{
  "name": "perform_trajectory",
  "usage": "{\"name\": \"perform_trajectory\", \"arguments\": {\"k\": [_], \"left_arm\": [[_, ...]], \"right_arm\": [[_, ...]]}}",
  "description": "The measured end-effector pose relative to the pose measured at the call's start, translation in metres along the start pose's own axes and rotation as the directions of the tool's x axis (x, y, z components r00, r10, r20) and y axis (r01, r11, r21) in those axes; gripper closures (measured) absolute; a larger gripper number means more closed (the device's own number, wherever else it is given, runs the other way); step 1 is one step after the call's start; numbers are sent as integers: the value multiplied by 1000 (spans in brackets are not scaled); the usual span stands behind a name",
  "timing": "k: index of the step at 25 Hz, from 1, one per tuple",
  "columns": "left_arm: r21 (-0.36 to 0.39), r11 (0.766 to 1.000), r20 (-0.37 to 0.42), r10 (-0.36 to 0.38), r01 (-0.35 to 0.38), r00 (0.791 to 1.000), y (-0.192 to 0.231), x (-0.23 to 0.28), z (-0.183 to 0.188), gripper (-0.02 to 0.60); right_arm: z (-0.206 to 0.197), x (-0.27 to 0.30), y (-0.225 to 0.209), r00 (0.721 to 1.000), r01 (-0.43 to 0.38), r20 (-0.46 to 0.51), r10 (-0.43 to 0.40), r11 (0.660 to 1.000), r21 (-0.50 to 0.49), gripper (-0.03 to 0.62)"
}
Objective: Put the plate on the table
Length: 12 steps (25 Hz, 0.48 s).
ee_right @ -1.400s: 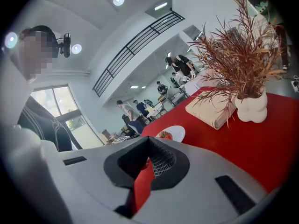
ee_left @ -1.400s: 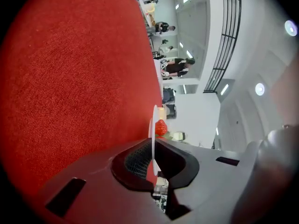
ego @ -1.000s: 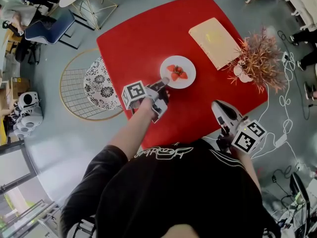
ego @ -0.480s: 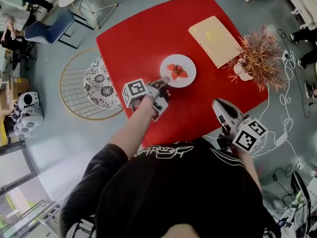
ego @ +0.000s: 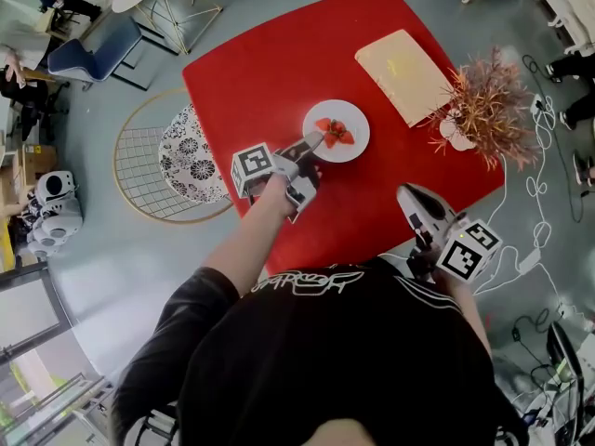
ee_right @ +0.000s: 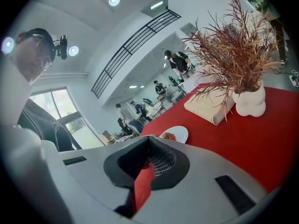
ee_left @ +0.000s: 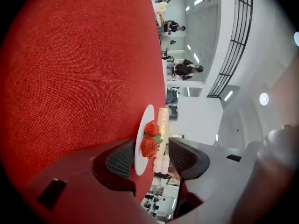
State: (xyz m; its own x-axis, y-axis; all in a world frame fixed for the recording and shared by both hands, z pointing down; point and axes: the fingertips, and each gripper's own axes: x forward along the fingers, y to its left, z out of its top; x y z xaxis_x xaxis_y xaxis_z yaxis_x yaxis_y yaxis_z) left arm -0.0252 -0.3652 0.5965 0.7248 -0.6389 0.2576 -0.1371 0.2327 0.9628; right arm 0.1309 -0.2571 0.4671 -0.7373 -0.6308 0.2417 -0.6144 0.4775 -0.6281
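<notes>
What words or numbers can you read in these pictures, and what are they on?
Black shirt: white lettering, too stylised and warped to read.
Left marker cube and right marker cube: black-and-white square patterns only, no letters or numbers.
Tan board: a faint yellow mark, too blurred to read.
Nothing else shows any readable text.

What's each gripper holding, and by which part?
Nothing. The left gripper is opening its jaws, the near rim of the plate between them; the right gripper is empty.
</notes>
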Motion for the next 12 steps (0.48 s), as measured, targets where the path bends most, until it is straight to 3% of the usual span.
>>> {"name": "perform_trajectory", "arguments": {"k": [5,12], "left_arm": [[115,993,-47,27,-21,999,-9,5,-6,268],[171,984,-85,69,-53,994,-8,8,-13,247]], "right_arm": [[-4,-2,-4,1000,16,-15,-15,1000,12,586],[-7,-6,-4,1000,20,-19,-20,1000,21,586]]}}
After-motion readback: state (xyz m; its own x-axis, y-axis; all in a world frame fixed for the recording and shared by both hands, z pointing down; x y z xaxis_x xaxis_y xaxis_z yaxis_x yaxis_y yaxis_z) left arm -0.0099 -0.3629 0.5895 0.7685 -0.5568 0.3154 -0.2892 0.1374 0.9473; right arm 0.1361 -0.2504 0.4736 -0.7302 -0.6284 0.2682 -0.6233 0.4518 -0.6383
